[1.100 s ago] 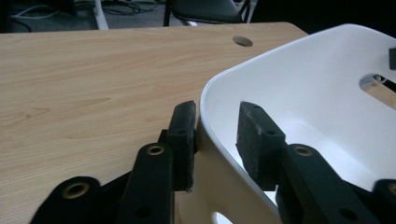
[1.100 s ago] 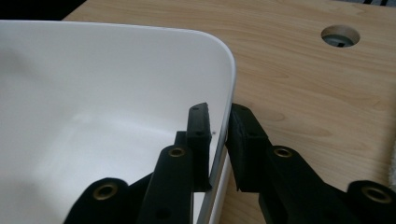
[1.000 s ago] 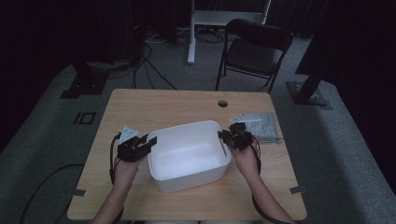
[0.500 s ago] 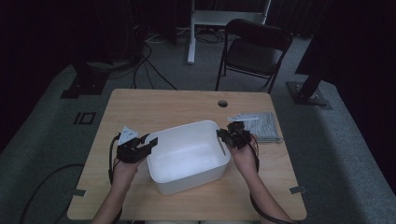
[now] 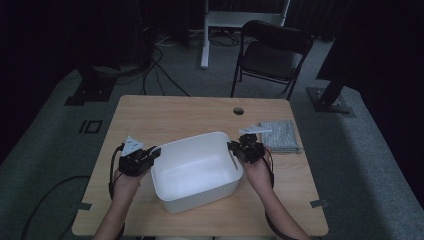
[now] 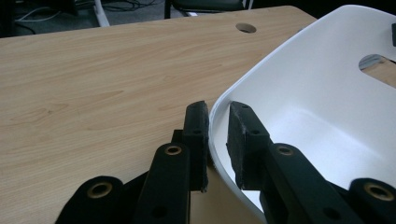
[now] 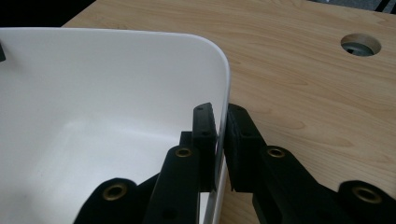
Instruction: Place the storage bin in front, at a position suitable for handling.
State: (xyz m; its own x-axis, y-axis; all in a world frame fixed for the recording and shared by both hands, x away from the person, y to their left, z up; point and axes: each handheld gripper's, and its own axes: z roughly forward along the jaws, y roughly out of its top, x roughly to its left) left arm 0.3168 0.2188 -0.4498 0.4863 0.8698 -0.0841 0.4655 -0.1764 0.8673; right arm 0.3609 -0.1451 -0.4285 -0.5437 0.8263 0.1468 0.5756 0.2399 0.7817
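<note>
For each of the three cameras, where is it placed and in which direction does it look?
High view: above the person's side, looking forward and down on the wooden table; both forearms and claws enter from below.
Left gripper view: rides the left claw, looking along its black jaws, which straddle the white tub wall.
Right gripper view: rides the right claw, its jaws clamped on the opposite wall.
Shared: all show the tub and the table's round hole.

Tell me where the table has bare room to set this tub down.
Bare wood lies behind the white tub, up to the cable hole, and at the far left corner. The right side is crowded by the grey pad.
</note>
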